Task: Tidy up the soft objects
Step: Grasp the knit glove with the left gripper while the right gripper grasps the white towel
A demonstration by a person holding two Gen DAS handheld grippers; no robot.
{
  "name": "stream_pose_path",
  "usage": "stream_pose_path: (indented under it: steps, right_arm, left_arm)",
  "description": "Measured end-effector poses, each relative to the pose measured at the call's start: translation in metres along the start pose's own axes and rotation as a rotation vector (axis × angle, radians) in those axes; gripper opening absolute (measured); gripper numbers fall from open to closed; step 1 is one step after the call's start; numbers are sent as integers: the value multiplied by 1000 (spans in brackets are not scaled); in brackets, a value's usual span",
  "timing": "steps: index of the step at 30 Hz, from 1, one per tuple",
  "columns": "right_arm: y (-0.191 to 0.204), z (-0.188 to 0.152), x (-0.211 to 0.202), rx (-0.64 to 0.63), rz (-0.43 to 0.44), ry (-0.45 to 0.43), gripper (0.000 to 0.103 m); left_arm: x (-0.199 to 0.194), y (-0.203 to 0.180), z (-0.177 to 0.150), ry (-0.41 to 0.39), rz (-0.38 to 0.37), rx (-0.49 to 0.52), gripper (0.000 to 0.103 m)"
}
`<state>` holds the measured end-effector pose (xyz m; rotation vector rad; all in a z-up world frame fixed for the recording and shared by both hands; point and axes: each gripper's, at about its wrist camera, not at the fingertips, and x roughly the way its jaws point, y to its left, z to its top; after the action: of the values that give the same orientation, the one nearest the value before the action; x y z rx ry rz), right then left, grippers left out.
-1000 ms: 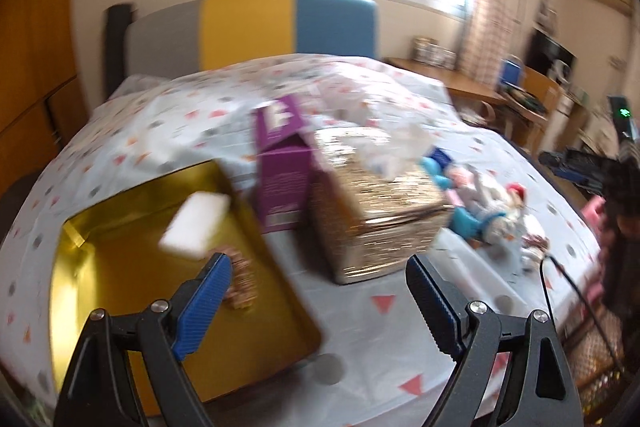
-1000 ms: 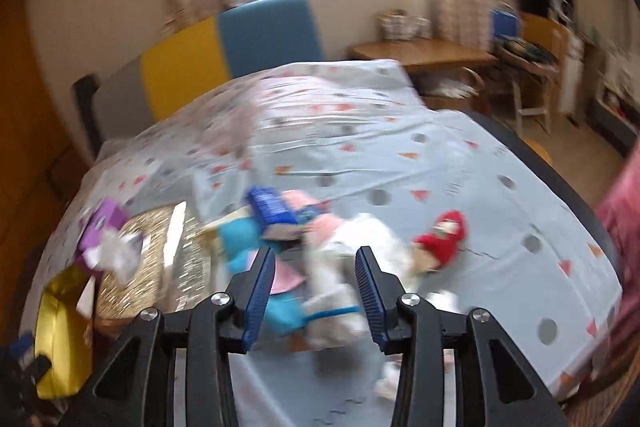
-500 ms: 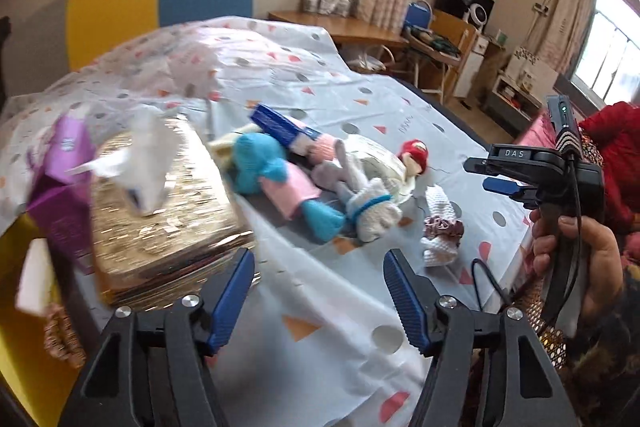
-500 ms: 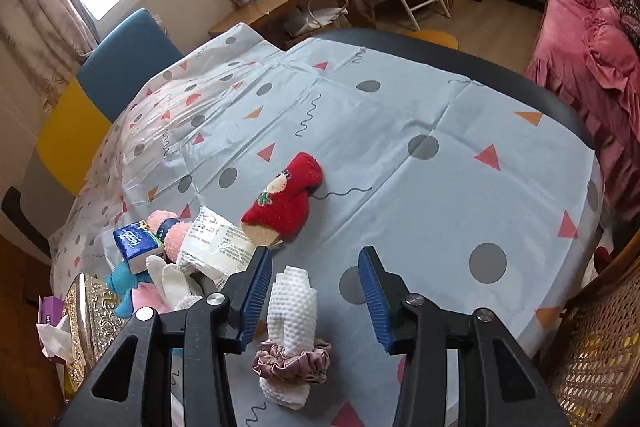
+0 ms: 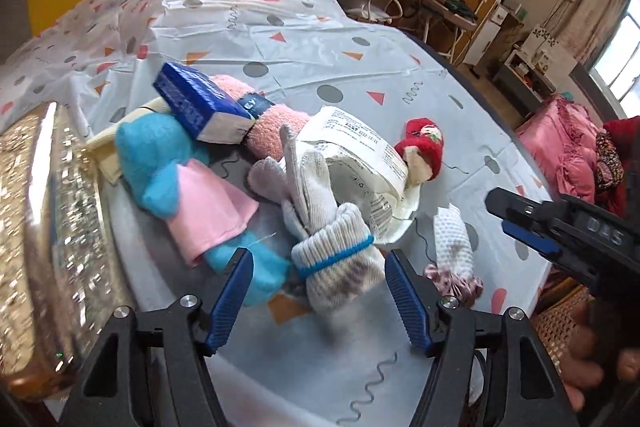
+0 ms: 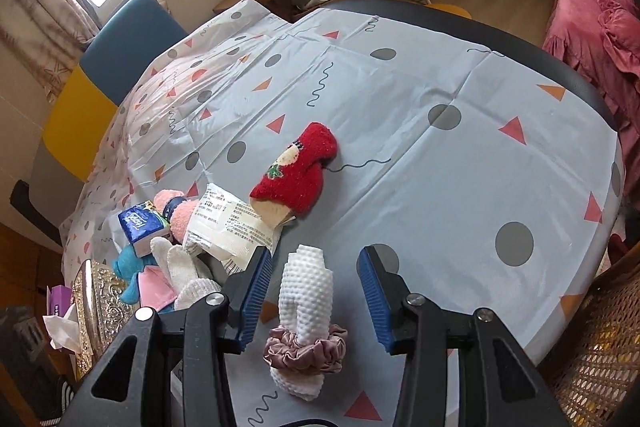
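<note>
Your left gripper point(image 5: 318, 287) has just been closing and stands part open around the banded grey-white sock roll point(image 5: 340, 263), pads clear of it; the roll lies on the patterned tablecloth point(image 5: 360, 75) beside the blue plush point(image 5: 160, 163). Your right gripper point(image 6: 314, 297) stands part open, straddling the white waffle cloth point(image 6: 308, 291) in its pink scrunchie point(image 6: 306, 349), gripping nothing; the red sock point(image 6: 300, 171) lies beyond.

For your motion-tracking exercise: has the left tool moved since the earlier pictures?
Yes. The left tool has swung rightward off the gold tissue box and now straddles the white sock bundle.
</note>
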<state>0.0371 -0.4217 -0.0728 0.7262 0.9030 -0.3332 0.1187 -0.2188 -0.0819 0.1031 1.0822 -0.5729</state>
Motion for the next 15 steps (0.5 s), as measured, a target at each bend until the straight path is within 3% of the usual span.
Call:
stream_pose_path:
  steps: [5, 7, 15]
  right_arm:
    - [-1, 1, 3, 11, 6, 18, 47]
    - [-1, 1, 6, 11, 6, 31, 47]
    - [10, -8, 33, -57, 2, 190, 53]
  left_arm:
    - [26, -2, 6, 39, 7, 7, 69]
    - [29, -1, 3, 49, 6, 14, 44]
    - [7, 2, -6, -8, -18, 43, 38]
